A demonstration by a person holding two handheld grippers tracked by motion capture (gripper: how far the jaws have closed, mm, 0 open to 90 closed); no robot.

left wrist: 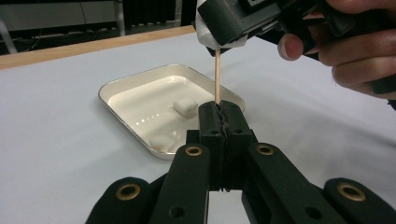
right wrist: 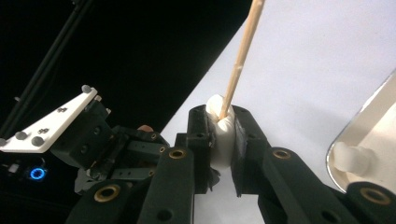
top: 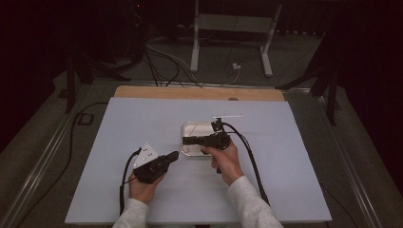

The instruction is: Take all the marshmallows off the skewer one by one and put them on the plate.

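Observation:
My left gripper (left wrist: 220,112) is shut on the lower end of a thin wooden skewer (left wrist: 217,70), which stands upright from its jaws. The skewer's top end is stuck into a white marshmallow (right wrist: 219,128). My right gripper (right wrist: 220,123) is shut on that marshmallow, squeezing its sides. In the high view the left gripper (top: 175,155) sits just front-left of the tray, and the right gripper (top: 186,141) hovers over the tray, jaws pointing left. The white metal tray (left wrist: 116,91) holds two loose marshmallows (left wrist: 184,106) (left wrist: 161,141).
The tray (top: 186,127) lies near the middle of a pale sheet (top: 142,123) that covers the table. A wooden strip (top: 199,92) runs along the table's far edge. Beyond it are a white stand (top: 195,42) and floor cables (top: 166,61).

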